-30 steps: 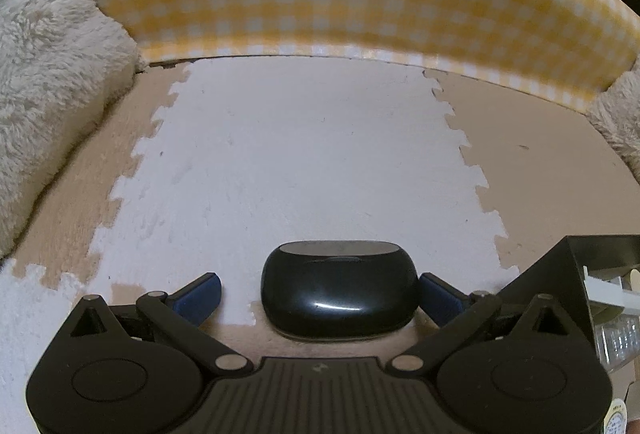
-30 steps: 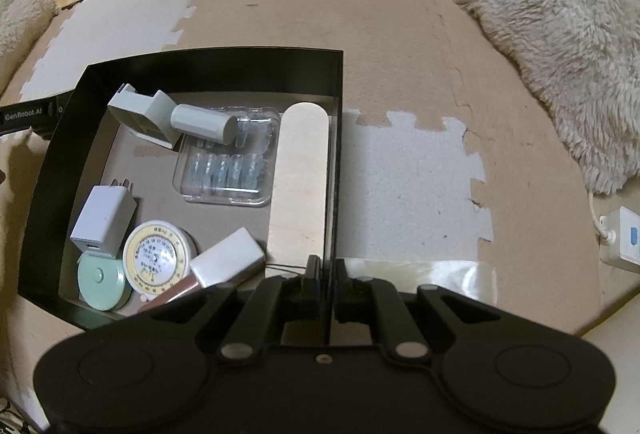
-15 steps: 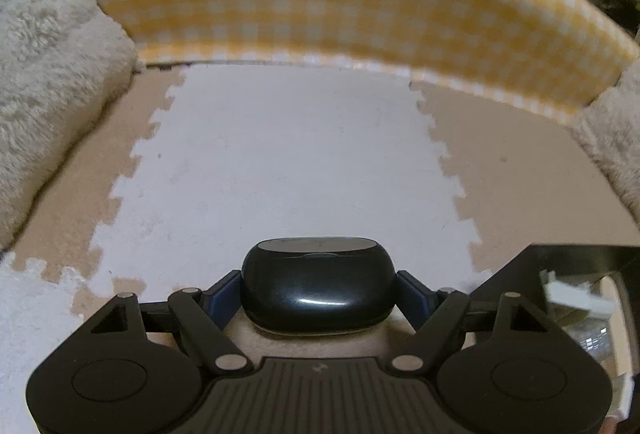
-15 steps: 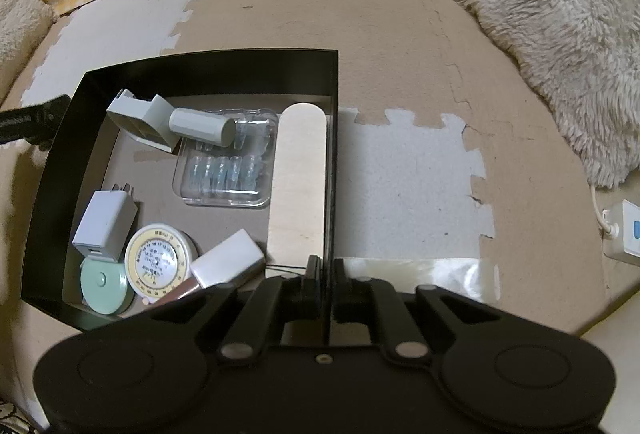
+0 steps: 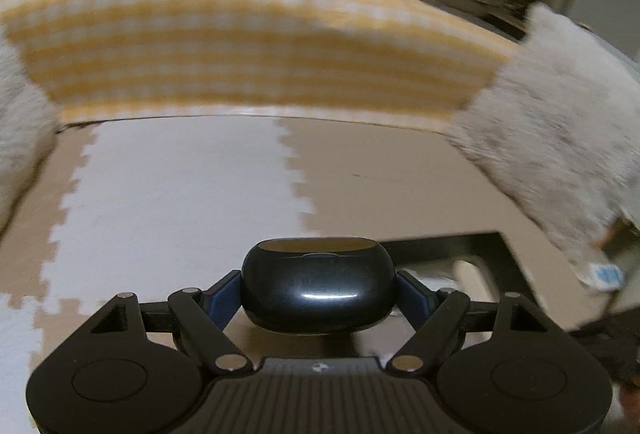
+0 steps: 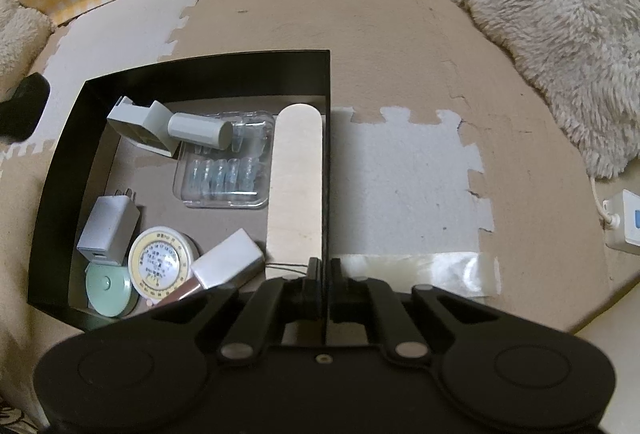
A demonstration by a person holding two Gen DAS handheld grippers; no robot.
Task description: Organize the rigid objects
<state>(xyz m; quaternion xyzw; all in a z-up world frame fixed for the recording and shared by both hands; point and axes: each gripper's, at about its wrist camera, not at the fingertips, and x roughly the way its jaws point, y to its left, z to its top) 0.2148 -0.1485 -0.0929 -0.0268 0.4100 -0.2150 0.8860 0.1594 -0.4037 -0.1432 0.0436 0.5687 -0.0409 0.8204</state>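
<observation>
My left gripper is shut on a glossy black oval case and holds it lifted above the floor mat, with the black box's far corner just behind it to the right. In the right wrist view the black open box holds a wooden stick, a clear blister tray, a white charger, a round dial tin, a green disc and other small items. My right gripper is shut on the box's right wall at its near end.
Foam puzzle mats, tan and white, cover the floor. A yellow checked barrier runs along the back. Fluffy cushions lie at the right and left. A white power strip lies at the far right. Clear tape lies beside the box.
My left gripper closed on the black case, lifted it off the mat and swung right toward the box; that view is now blurred. My right gripper has kept its hold on the box wall.
</observation>
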